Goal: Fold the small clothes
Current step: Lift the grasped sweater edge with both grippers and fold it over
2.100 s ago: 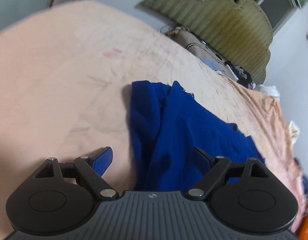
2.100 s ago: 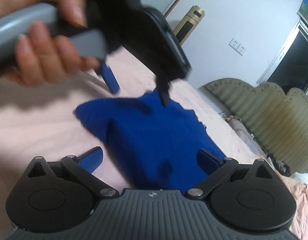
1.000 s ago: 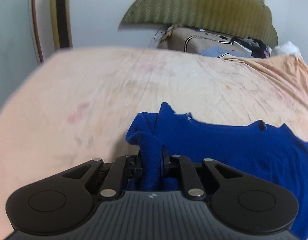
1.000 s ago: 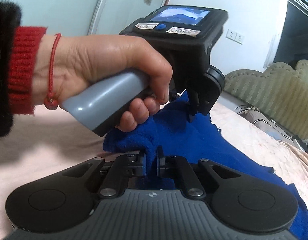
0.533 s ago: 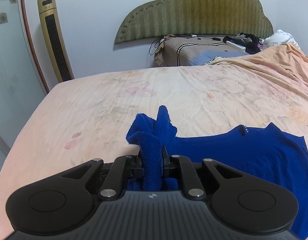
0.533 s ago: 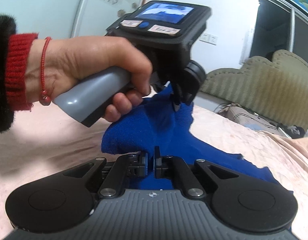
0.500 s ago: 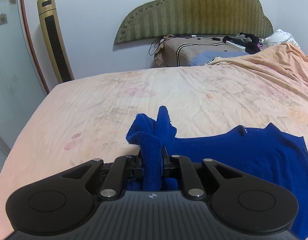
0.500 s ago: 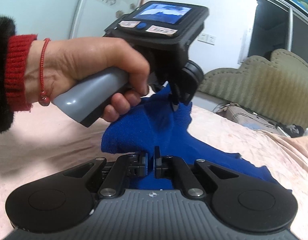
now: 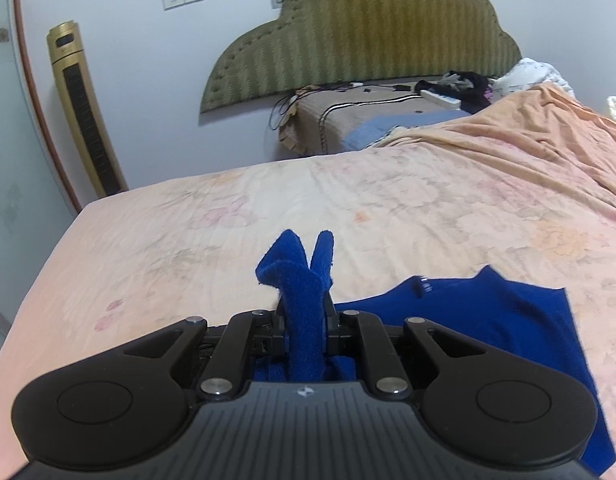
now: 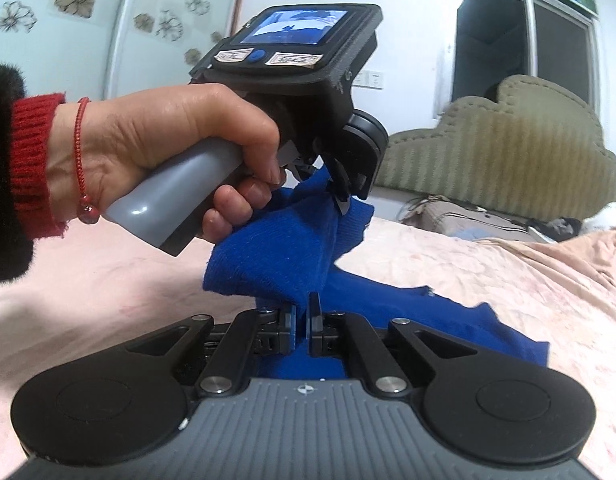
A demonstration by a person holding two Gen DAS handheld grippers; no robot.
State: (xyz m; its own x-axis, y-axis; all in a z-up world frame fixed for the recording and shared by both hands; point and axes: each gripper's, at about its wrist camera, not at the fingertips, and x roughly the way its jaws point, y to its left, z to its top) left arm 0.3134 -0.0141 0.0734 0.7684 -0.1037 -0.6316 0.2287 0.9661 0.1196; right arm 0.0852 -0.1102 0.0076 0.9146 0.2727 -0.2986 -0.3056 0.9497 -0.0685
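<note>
— What did your left gripper (image 9: pixel 304 316) have hold of?

— Its jaws were clamped on a bunched fold of the blue garment (image 9: pixel 480 320). The pinched cloth stood up at lower centre of the left wrist view, while the rest trailed to the lower right, flat on the bed (image 9: pixel 180 240).

— And in the other view?

— At left, my left hand (image 10: pixel 168 152) gripped the grey handle of that same gripper, which held the cloth lifted at centre frame. Below it, my right gripper (image 10: pixel 303 316) had its jaws nearly together, nipping a thin edge of the garment at lower centre. The cloth spread from there toward the lower right across the bed.
</note>
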